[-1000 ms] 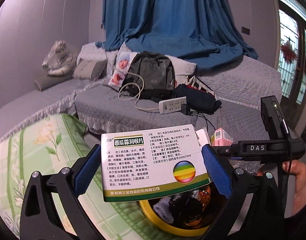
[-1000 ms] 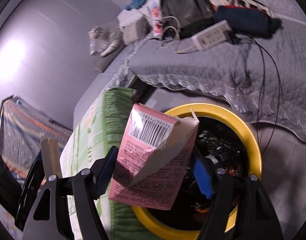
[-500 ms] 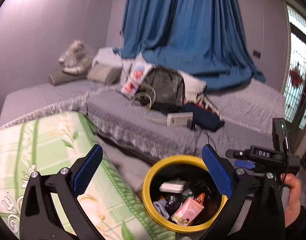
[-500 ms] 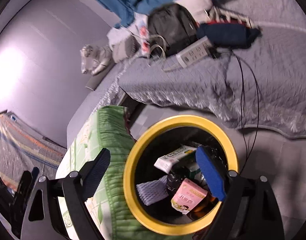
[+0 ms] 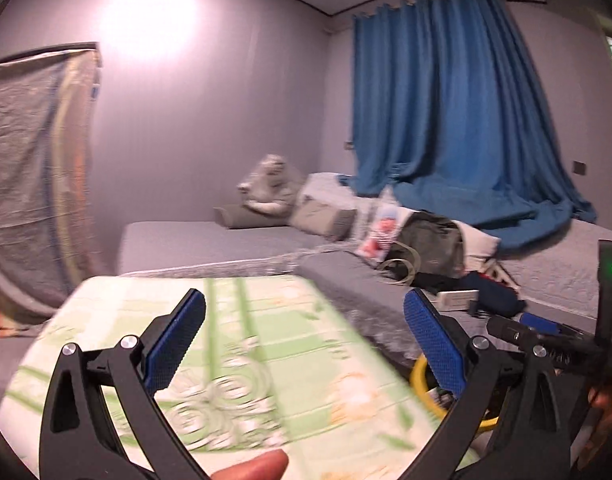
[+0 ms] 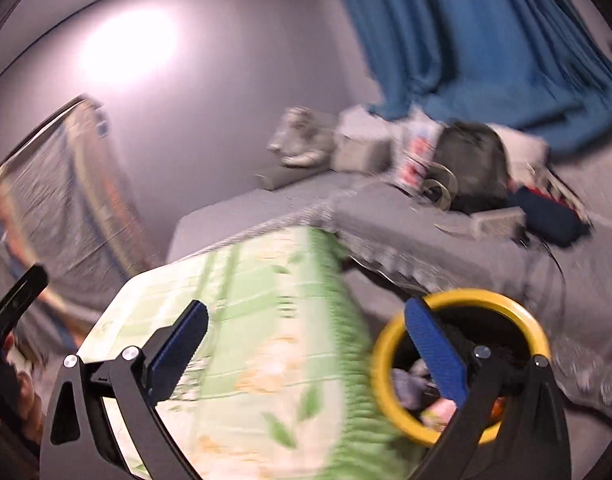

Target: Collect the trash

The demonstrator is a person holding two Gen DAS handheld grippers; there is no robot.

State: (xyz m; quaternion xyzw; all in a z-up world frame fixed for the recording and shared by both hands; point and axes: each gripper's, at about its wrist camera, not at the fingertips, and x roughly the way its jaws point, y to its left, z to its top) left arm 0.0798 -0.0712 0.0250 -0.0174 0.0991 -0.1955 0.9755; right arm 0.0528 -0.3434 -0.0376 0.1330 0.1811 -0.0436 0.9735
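Both hand-held grippers, left (image 5: 303,344) and right (image 6: 306,354), gape empty over the green-patterned counter (image 6: 241,344). The yellow-rimmed bin (image 6: 460,300) holding trash sits down-right of them, nearer the right; grey bed (image 6: 426,224) beyond.

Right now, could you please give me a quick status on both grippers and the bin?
Left gripper open, empty. Right gripper open, empty. Yellow bin beside green quilt, trash inside. Nothing in the way.
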